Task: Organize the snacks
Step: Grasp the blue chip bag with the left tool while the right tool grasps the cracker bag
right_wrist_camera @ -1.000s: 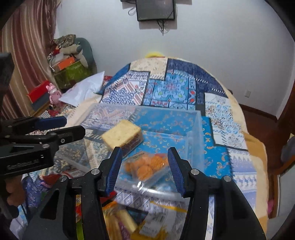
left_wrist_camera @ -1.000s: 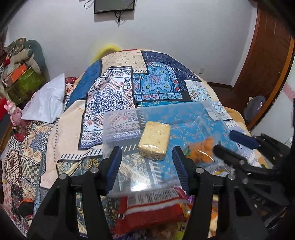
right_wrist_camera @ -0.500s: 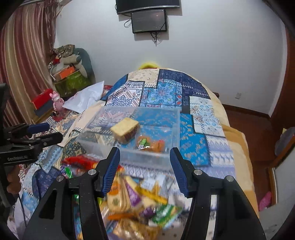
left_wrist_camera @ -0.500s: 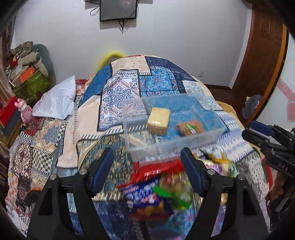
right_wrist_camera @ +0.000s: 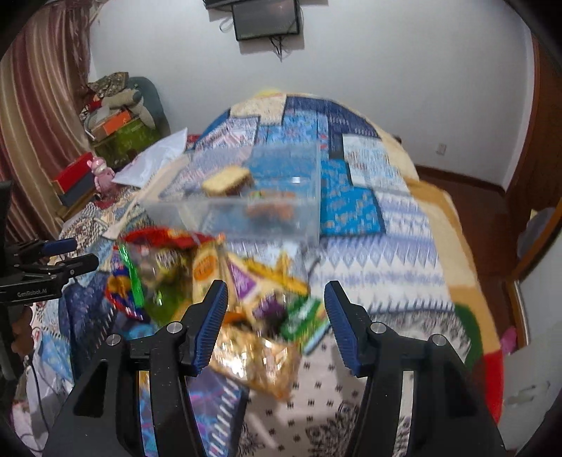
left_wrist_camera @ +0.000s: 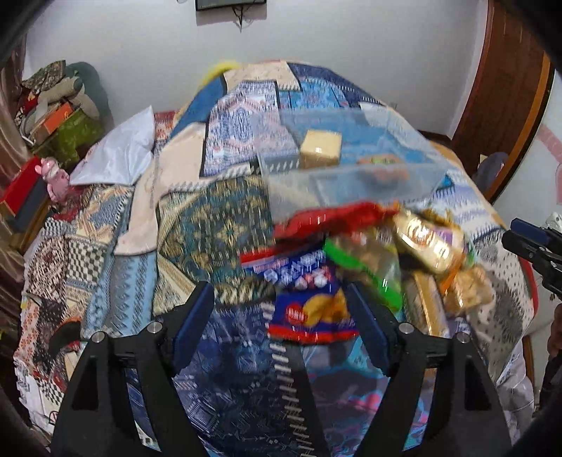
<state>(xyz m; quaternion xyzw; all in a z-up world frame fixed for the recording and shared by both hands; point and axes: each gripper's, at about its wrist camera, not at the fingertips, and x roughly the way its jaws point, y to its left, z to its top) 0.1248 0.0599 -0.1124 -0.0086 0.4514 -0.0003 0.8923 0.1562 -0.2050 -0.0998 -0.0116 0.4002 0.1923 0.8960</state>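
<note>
A clear plastic bin [left_wrist_camera: 404, 175] [right_wrist_camera: 309, 211] sits on the patterned bedspread and holds a yellow cake block [left_wrist_camera: 320, 147] [right_wrist_camera: 228, 181] and a small orange snack bag [left_wrist_camera: 384, 168] [right_wrist_camera: 270, 207]. A pile of loose snack packets [left_wrist_camera: 351, 253] [right_wrist_camera: 217, 281] lies in front of it. My left gripper [left_wrist_camera: 279, 327] is open and empty above a blue snack bag [left_wrist_camera: 312, 309]. My right gripper [right_wrist_camera: 275, 320] is open and empty above a gold packet [right_wrist_camera: 256, 358] and a green packet [right_wrist_camera: 302, 320]. Both views are blurred.
A white pillow [left_wrist_camera: 116, 154] lies on the bed's left. Boxes and a pink toy [left_wrist_camera: 52, 179] stand on the far left. A wooden door [left_wrist_camera: 509, 88] is on the right. A screen [right_wrist_camera: 267, 17] hangs on the wall.
Both grippers have pulled back and up from the bin. The snack pile in front of the bin has come into view under them. The orange bag stays in the bin.
</note>
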